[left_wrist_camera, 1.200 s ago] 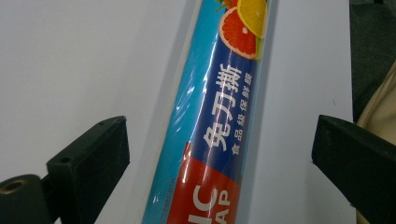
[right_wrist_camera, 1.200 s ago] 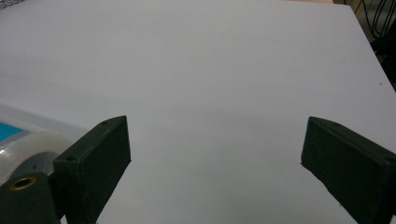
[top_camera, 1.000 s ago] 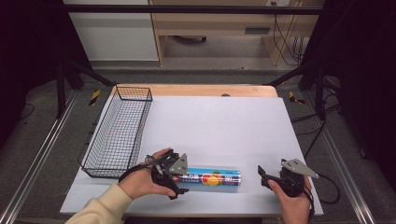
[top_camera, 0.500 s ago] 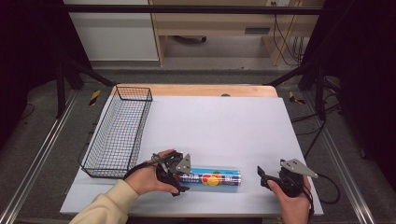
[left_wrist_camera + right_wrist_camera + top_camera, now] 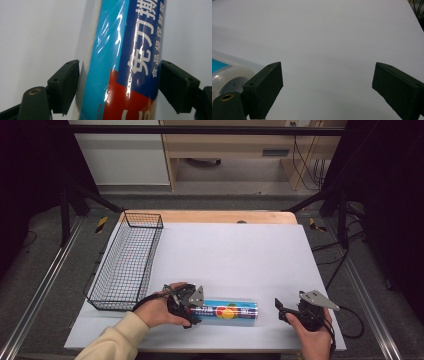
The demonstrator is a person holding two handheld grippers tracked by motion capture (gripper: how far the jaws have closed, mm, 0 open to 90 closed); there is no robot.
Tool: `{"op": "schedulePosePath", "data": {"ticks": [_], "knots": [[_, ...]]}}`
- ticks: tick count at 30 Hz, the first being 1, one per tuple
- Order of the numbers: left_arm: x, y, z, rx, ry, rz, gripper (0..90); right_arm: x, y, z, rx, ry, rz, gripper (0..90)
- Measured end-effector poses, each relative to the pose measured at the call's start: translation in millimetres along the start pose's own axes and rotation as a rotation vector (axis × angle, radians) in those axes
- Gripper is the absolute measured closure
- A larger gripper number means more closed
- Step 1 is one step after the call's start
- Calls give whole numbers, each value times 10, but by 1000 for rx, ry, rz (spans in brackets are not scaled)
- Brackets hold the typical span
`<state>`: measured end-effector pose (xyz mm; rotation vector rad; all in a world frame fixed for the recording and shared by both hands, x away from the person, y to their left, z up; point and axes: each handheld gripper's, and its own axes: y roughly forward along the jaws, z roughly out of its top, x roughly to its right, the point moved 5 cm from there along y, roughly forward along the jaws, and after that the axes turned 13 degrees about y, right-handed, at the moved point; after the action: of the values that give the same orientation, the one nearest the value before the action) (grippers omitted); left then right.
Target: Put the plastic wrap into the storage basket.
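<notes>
Jaws of the left gripper (image 5: 192, 306) have just been closing around the blue roll (image 5: 227, 311) lying low in the frame, right gripper (image 5: 285, 309) gaping, wire basket (image 5: 127, 262) at left holding nothing.

the left hand-held gripper (image 5: 192, 310) lies low in a hand with a cream sleeve, its jaws just closing around a roll (image 5: 125, 60), pads at its sides. the right hand-held gripper (image 5: 281, 309) rests low, jaws spread wide.
</notes>
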<state>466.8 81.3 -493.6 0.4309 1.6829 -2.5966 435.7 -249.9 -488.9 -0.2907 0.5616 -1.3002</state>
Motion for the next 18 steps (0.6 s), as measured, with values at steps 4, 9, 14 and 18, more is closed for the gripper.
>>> {"op": "schedulePosePath", "data": {"ticks": [4, 9, 14, 18], "knots": [[0, 14, 14, -8, 7, -5, 241, -3, 1, -1, -2, -1, 1, 99], [-16, 19, 23, -17, 23, -8, 264, -6, 0, -4, -4, 2, 4, 102], [-18, 40, 28, -16, 17, -12, 272, -10, 3, -8, -8, 1, 6, 107], [-22, 51, 27, -27, 28, -15, 273, -13, 4, -10, -9, 3, 6, 108]]}}
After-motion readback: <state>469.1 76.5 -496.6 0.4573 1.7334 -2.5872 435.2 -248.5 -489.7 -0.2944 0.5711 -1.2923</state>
